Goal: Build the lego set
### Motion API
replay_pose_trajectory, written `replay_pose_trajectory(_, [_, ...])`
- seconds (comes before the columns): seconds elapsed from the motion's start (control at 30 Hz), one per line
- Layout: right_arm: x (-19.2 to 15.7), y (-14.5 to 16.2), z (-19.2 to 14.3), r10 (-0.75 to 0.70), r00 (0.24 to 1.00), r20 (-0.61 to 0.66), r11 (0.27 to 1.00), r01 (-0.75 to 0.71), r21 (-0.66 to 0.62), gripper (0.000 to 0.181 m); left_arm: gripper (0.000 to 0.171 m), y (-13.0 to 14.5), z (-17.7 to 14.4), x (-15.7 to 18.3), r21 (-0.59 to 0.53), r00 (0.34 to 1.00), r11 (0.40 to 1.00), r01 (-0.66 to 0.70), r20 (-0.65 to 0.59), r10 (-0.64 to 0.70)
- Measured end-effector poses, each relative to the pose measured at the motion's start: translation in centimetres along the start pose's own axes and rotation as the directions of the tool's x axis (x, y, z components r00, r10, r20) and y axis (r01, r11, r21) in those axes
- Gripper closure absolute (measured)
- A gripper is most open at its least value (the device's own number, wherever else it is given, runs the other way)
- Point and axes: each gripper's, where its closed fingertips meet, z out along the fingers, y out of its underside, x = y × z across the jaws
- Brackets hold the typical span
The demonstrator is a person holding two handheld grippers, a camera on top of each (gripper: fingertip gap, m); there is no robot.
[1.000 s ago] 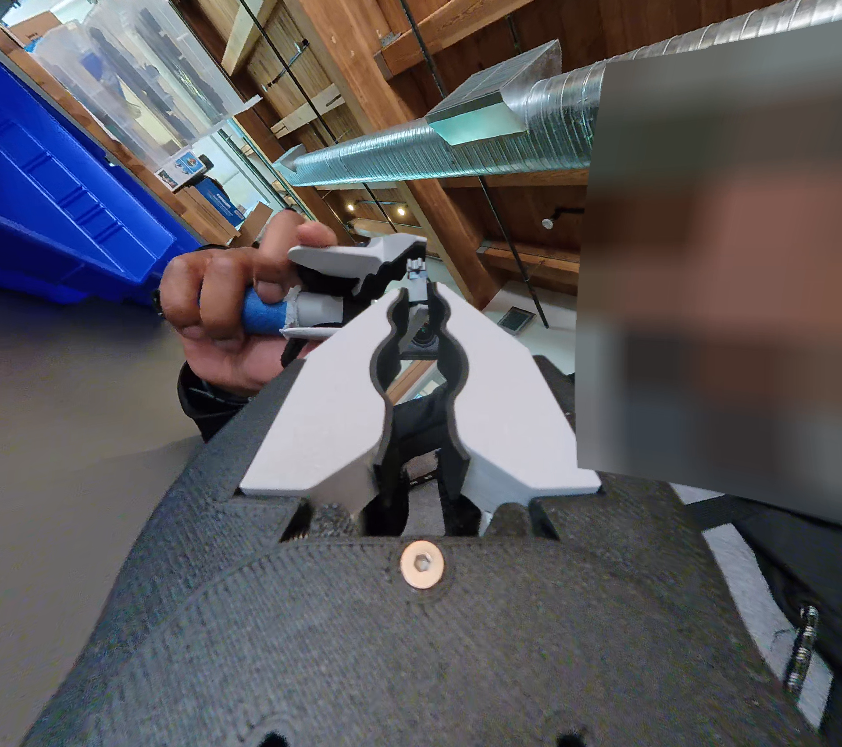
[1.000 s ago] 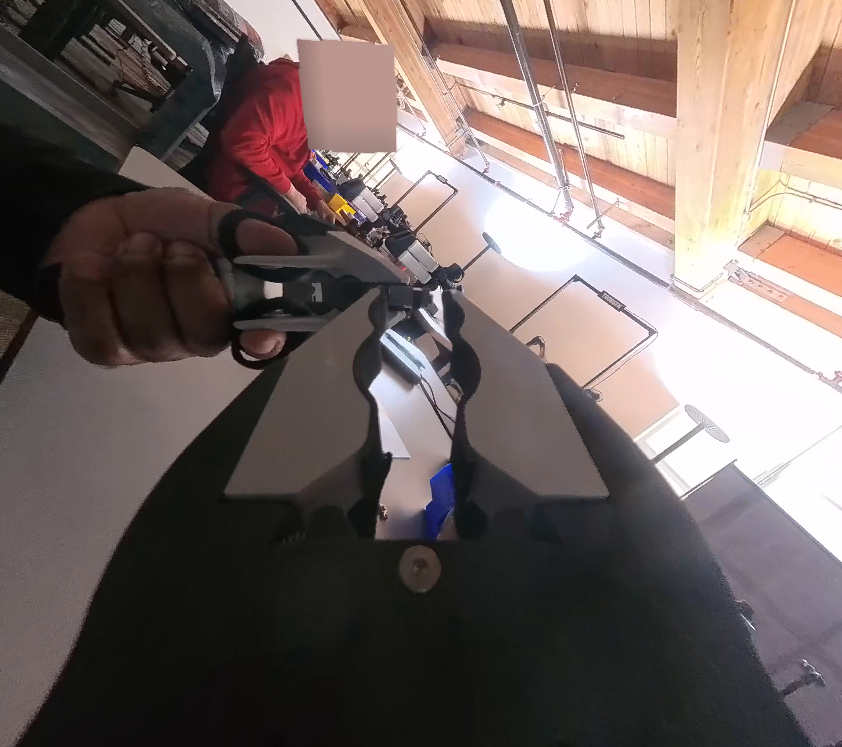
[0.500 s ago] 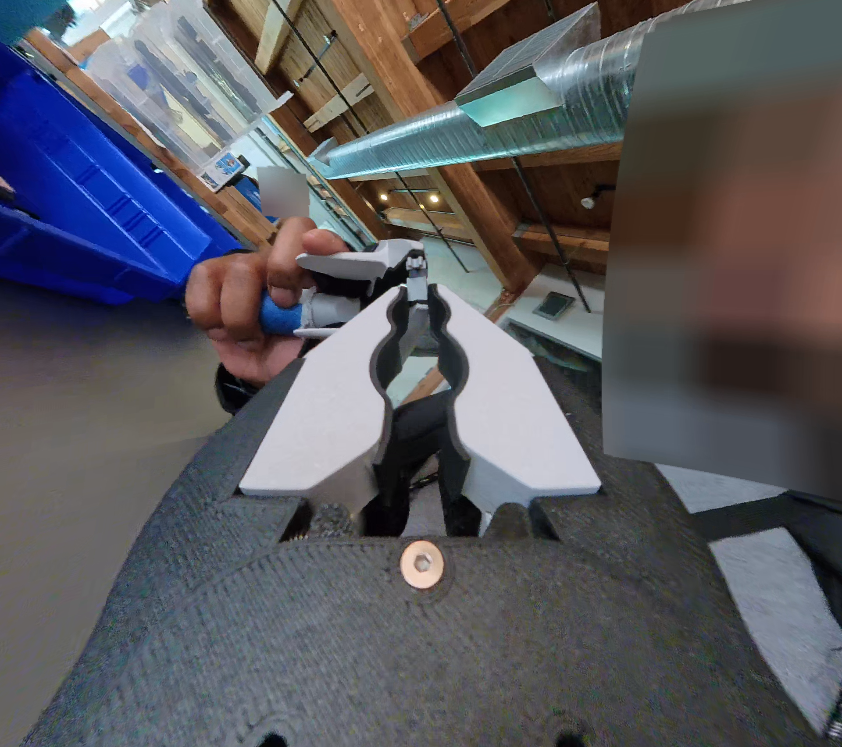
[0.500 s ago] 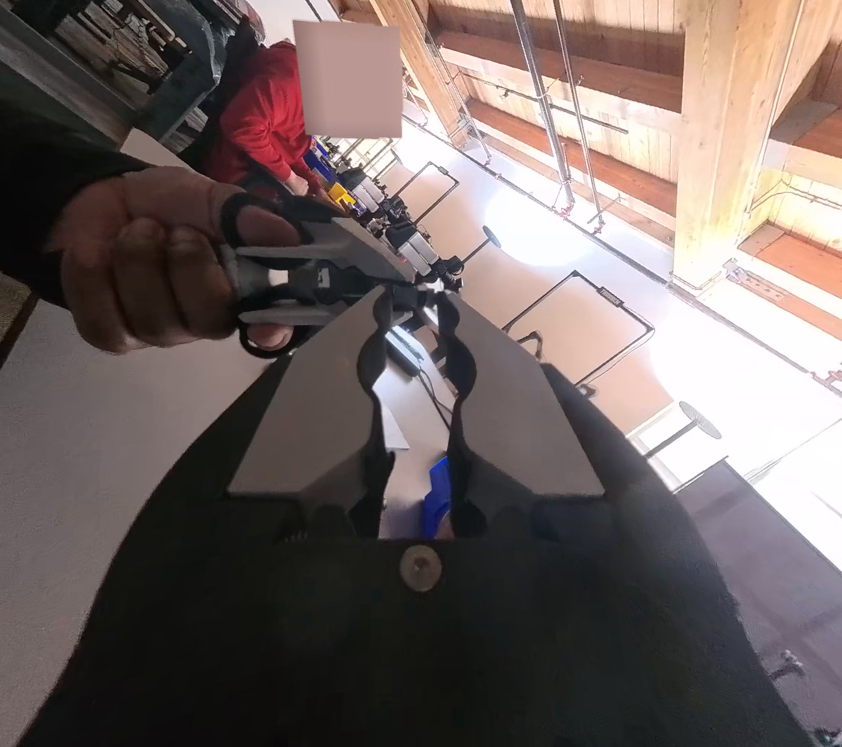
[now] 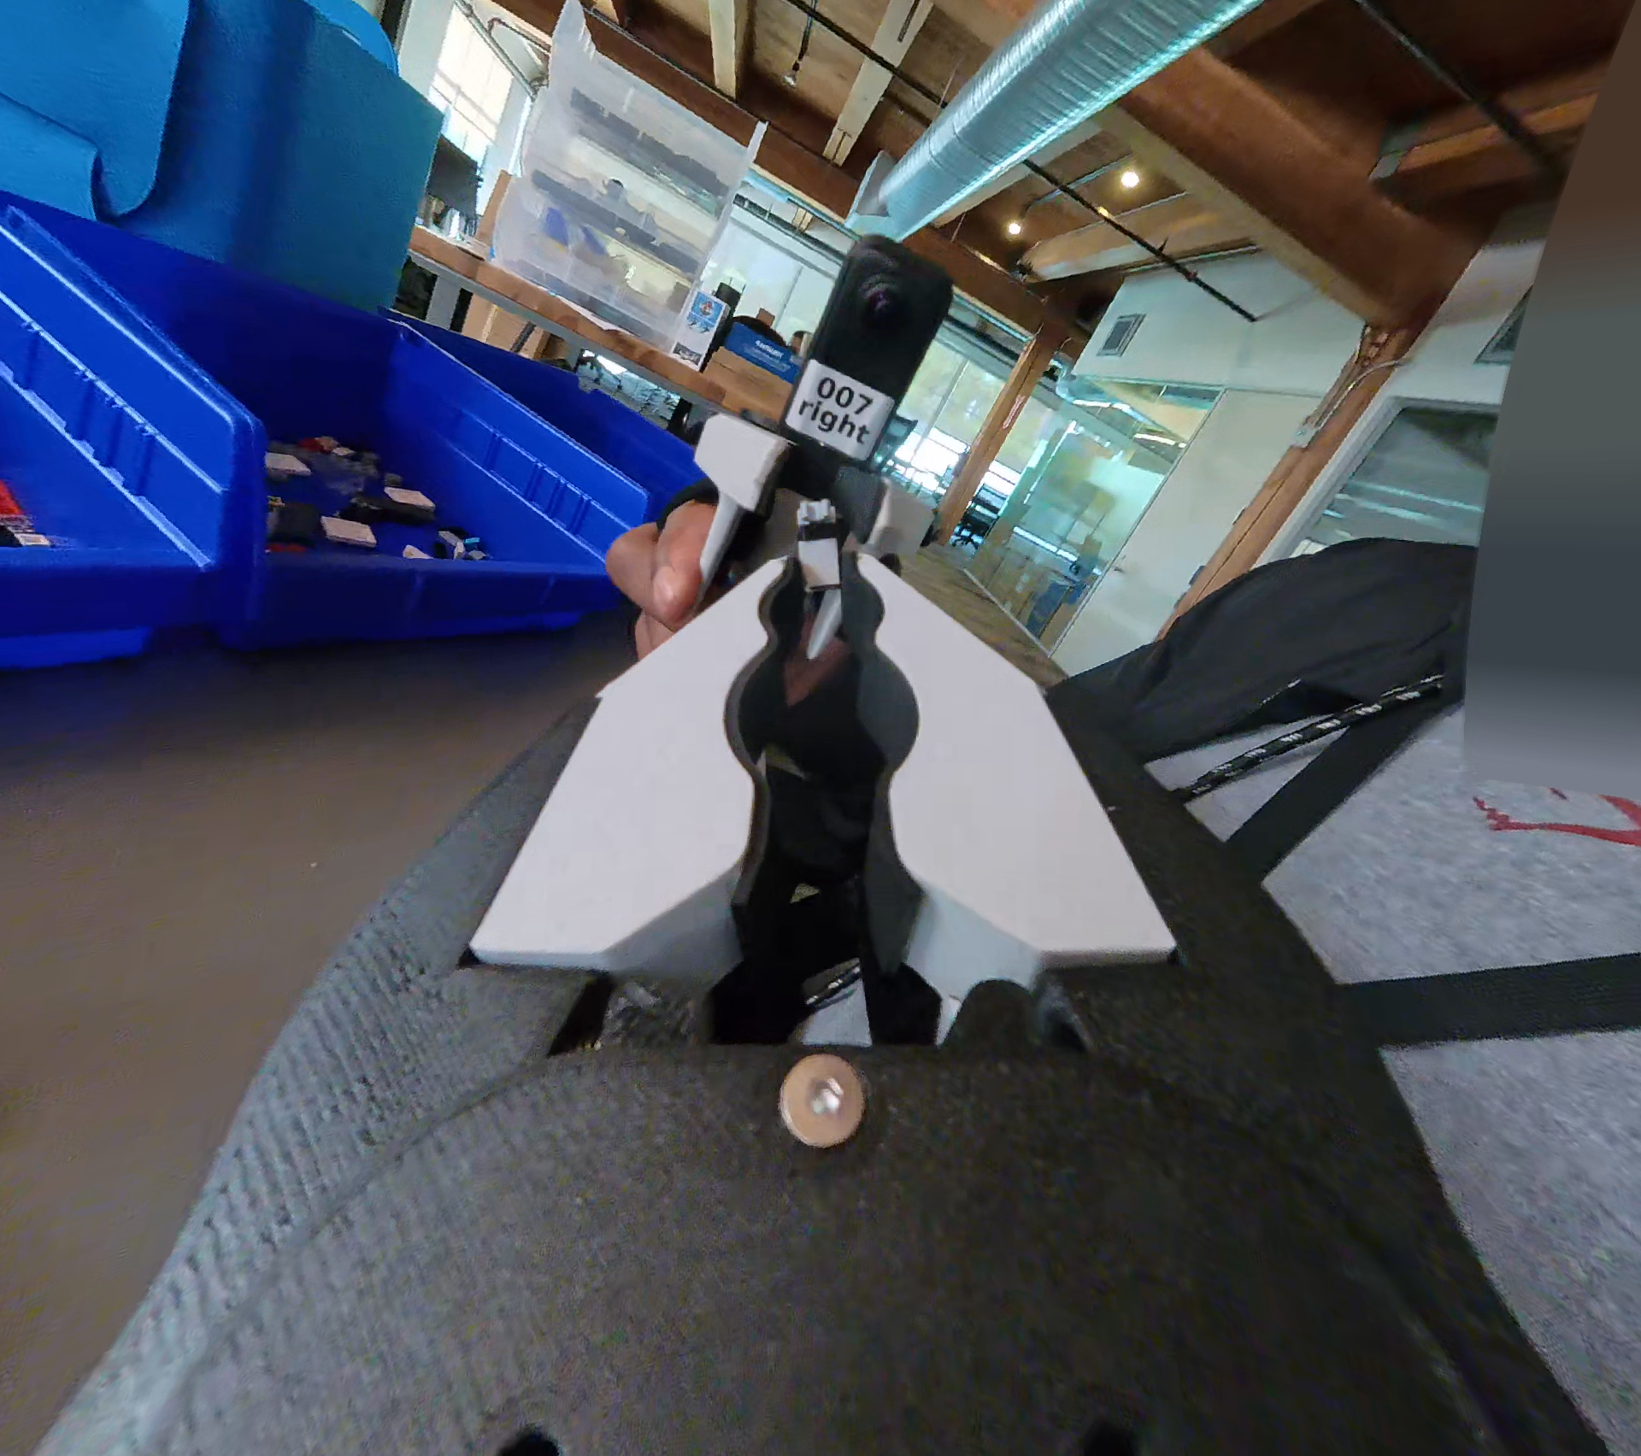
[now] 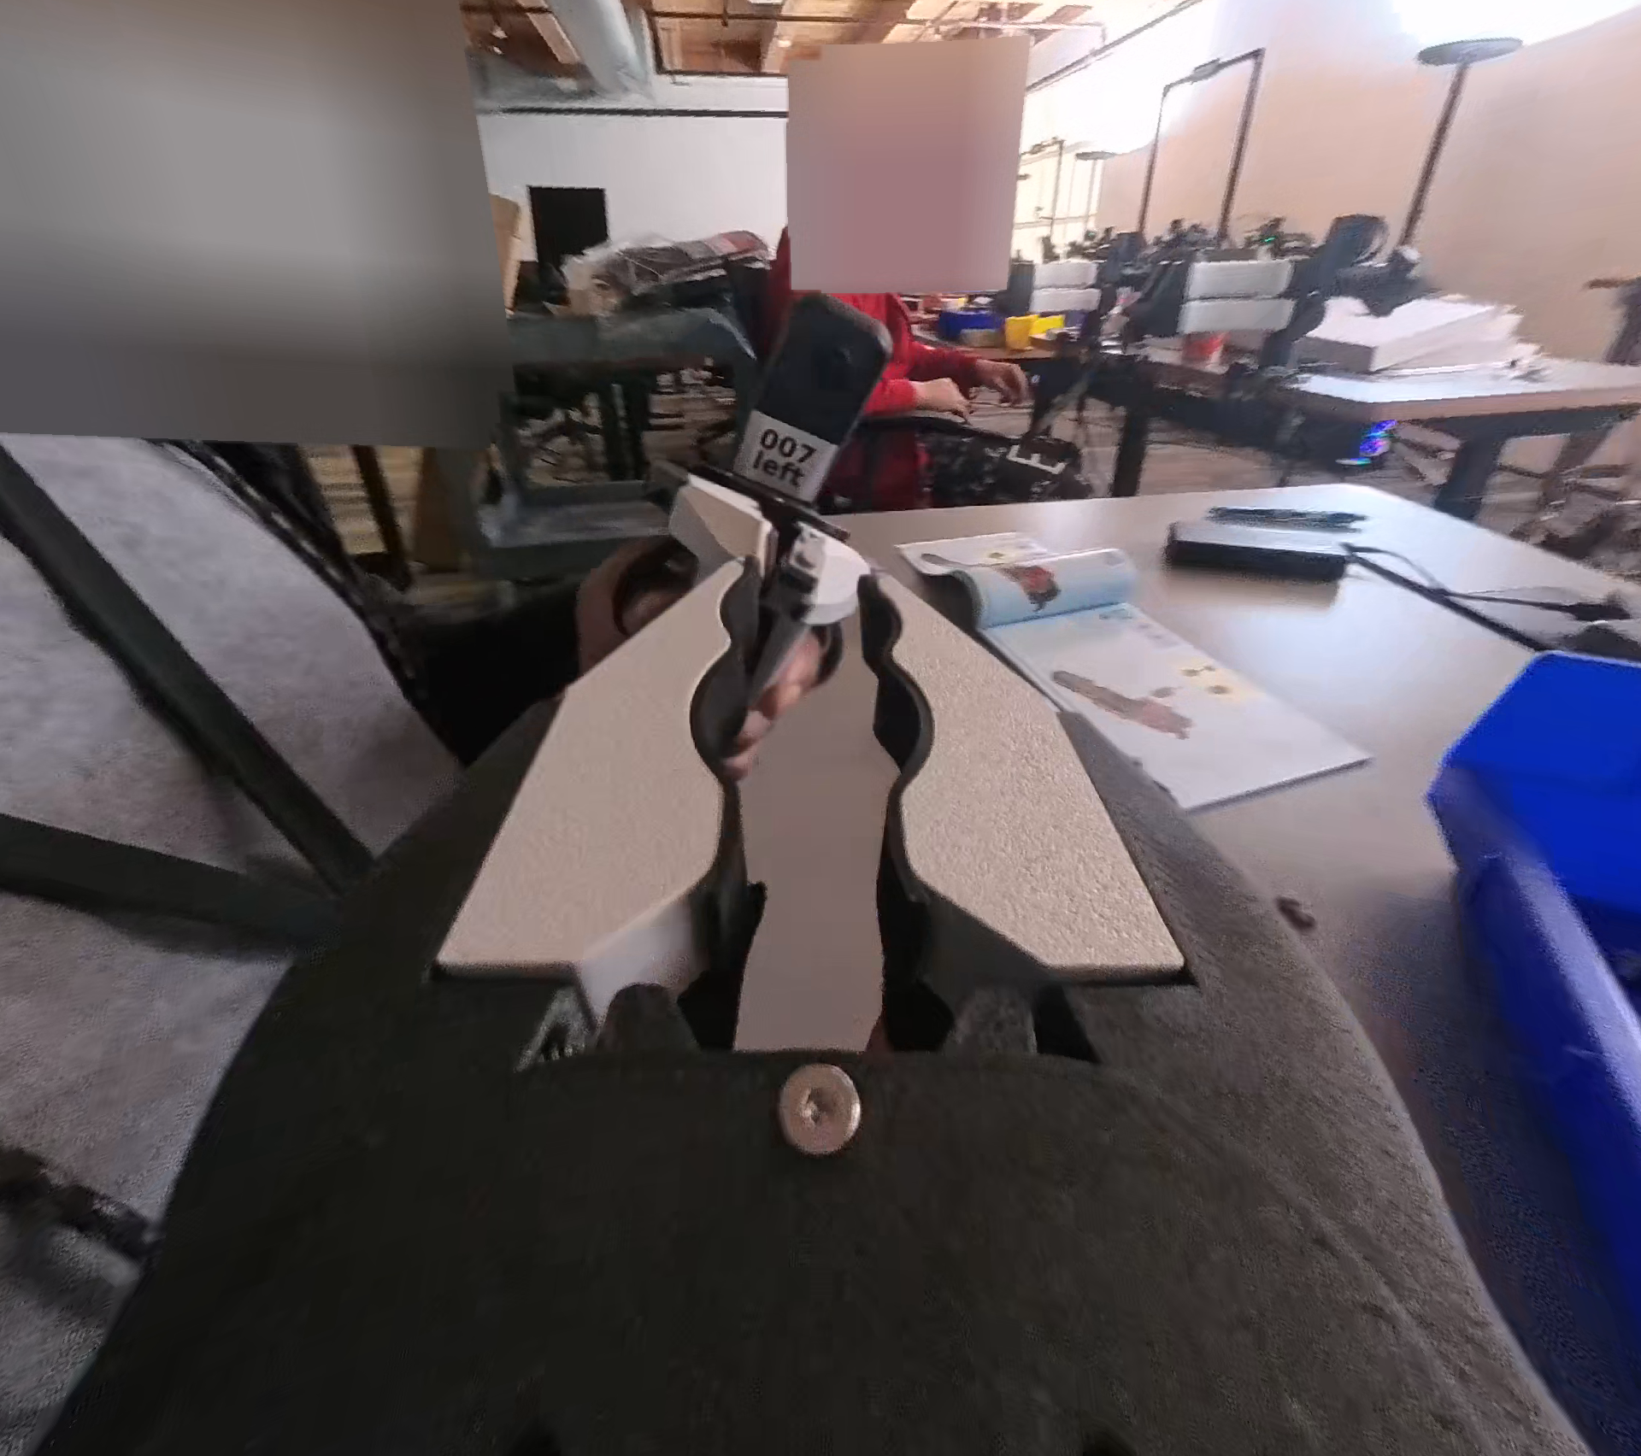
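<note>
Left gripper (image 5: 819, 579): its jaws are drawn narrow and appear to pinch a small grey lego piece (image 5: 815, 557) at the very tips, held up off the table (image 5: 222, 792).
Lego piece: it stands roughly upright at 12 o'clock from the left fingers, between the two grippers. Its exact shape is too small to tell.
Right gripper (image 6: 806, 574): it faces the left one head-on with its jaws partly apart, spanning the piece. Whether its pads touch the piece I cannot tell.
Slip risk: the left grip looks like it covers only a sliver of the piece, so a sideways push from the right fingers could twist it out of the pinch.
Drop risk: a piece let go here would fall to the table or into the person's lap.
Clash risk: the tips are almost nose to nose, so closing the right jaws off-centre could jam finger against finger rather than on the piece.
Booklet (image 6: 1110, 650): it lies open on the table at 2 o'clock in the right wrist view.
Blue bin (image 5: 533, 455): it sits at 10 o'clock in the left wrist view, with loose pieces (image 5: 355, 517) inside, well apart from the grippers.
</note>
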Motion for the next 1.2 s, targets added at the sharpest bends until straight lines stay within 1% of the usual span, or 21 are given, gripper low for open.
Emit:
replay_pose_trajectory(0.1, [-0.2,0.0,0.1,0.064,0.997,0.033,0.998,-0.064,0.001,0.163,0.163,0.3,0.2,0.1,-0.028,1.000,0.999,-0.027,0.010,0.027])
replay_pose_trajectory(0.27, [-0.4,0.4,0.3,0.112,0.992,0.061,0.994,-0.111,-0.022,0.169,0.163,0.4,0.3,0.2,-0.051,0.998,0.997,-0.059,0.023,0.060])
replay_pose_trajectory(0.57, [-0.7,0.4,0.1,0.152,0.983,0.101,0.988,-0.152,-0.012,0.173,0.163,0.5,0.4,0.4,-0.076,0.995,0.993,-0.085,0.037,0.088])
replay_pose_trajectory(0.8, [-0.3,0.6,0.2,0.133,0.990,0.044,0.991,-0.133,-0.010,0.172,0.163,0.5,0.3,0.0,-0.113,0.979,0.982,-0.153,0.116,0.166])
replay_pose_trajectory(1.0, [0.0,0.9,0.2,0.153,0.988,-0.005,0.988,-0.153,-0.025,0.172,0.163,0.6,0.2,-0.5,-0.158,0.951,0.962,-0.222,0.182,0.249])
replay_pose_trajectory(1.1, [-0.1,1.0,0.2,0.154,0.988,-0.015,0.987,-0.154,-0.033,0.172,0.163,0.7,0.1,-0.5,-0.172,0.941,0.954,-0.245,0.194,0.276])
replay_pose_trajectory(1.2, [-0.2,0.9,0.2,0.140,0.990,-0.008,0.990,-0.140,-0.031,0.172,0.163,0.7,0.2,-0.3,-0.173,0.944,0.954,-0.243,0.186,0.274])
